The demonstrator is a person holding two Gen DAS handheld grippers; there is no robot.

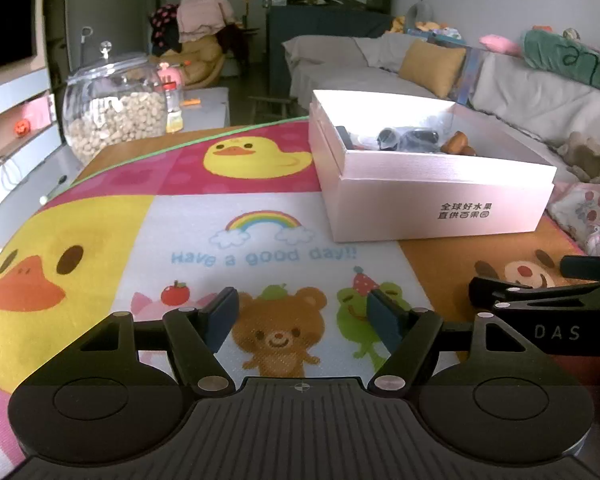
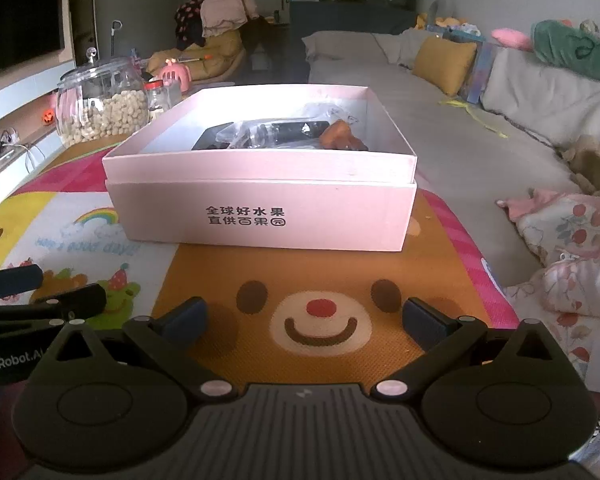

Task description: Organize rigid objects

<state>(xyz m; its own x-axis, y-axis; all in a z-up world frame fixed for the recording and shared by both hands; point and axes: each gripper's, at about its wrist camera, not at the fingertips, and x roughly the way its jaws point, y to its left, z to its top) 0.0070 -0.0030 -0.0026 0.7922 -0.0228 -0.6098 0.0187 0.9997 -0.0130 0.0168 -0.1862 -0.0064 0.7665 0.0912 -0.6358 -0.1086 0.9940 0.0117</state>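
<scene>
- Both claws stand spread and hold nothing: your left claw (image 1: pixel 302 314) hovers low over the cartoon mat (image 1: pixel 148 240) above the little bear and frog, and your right claw (image 2: pixel 304 320) hovers over the big bear face, jaws wider apart than the left's.
- Straight ahead of your right claw sits the pink box (image 2: pixel 260 184), squarely facing it, printed side toward you. From the left claw the same box (image 1: pixel 432 196) lies forward and off to the right, seen corner-on.
- Your right claw looks the nearer and better lined up, so any reach into the box probably belongs to that hand.
- The box's long axis runs away from you and slightly leftward in the right view.
- Inside the box you have a black flat item (image 2: pixel 212 136), something dark wrapped in clear plastic (image 2: pixel 276 132), and a brown lump (image 2: pixel 338 134) at the right end. What each one is cannot be made out.
- No loose item shows on the mat between the claws and the box, so the sorting looks largely finished, or the next piece lies out of view.
- Off to the left, at the far edge of the counter (image 1: pixel 112 152), stands a glass jar (image 1: pixel 114 112) of pale nuts or snacks, lid on, well apart from the box.
</scene>
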